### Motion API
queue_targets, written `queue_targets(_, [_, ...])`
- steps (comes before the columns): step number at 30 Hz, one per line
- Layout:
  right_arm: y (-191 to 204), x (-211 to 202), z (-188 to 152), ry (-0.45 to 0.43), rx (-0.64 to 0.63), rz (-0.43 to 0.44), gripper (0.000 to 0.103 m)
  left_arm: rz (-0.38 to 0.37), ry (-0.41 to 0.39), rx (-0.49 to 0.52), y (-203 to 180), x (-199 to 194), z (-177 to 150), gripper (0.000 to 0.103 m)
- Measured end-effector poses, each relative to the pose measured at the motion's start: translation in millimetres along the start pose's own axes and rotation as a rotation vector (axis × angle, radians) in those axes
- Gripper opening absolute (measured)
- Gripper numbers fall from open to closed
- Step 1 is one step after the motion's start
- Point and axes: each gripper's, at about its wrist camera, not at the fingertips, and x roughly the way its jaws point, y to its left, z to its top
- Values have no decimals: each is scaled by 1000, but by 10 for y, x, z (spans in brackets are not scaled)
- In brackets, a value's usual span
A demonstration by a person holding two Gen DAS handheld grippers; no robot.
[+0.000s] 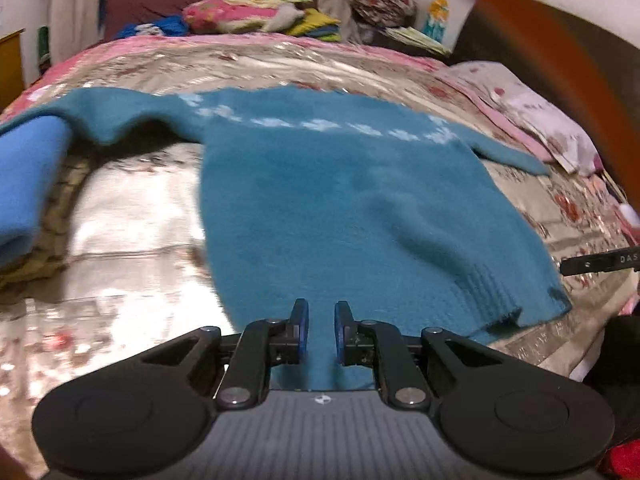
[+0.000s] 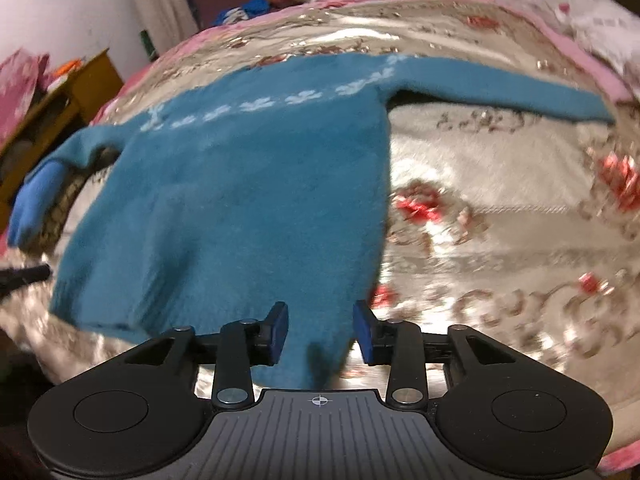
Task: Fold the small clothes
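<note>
A small teal knitted sweater with a band of white flowers across the chest lies flat on the bed, sleeves spread out to both sides; it also shows in the right wrist view. My left gripper hovers over the sweater's hem near its left corner, jaws a little apart with nothing between them. My right gripper hovers over the hem's right corner, jaws wide apart, empty. The tip of the right gripper shows at the right edge of the left wrist view.
The bed has a shiny beige floral bedspread. A bright blue cloth lies under the sweater's left sleeve. Pillows and piled clothes sit at the headboard. A wooden side table stands left of the bed.
</note>
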Motion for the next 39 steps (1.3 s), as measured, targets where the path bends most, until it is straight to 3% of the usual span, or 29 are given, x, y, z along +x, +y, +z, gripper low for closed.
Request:
queue_targets(2, [56,103,-17,19,16,-10,47,13,22,-6,-40,155,-23,20])
queue_targets(7, [147,314,-110,73,-13,-89,47,67,77,-55,6,316,-129,20])
queue_targets(9, [153,367,-142,92,-31,-123,28,70,80,-58,25,282,-156,20])
queue_targets(12, [110,327,-97,103,-22,-113,12,102,86,-34,25,227,-157,20])
queue_targets(23, [32,294,-142,94,-17,-163,10,133,112,-44,106,178,-193,20])
queue_targets(28, [23,224,-147,84,18,-144,18,124,113,-90,136,88,-205,20])
queue_targets(39, [70,0,-225,8,19,-184,18,120,50,-37,-17,-42,-93,20])
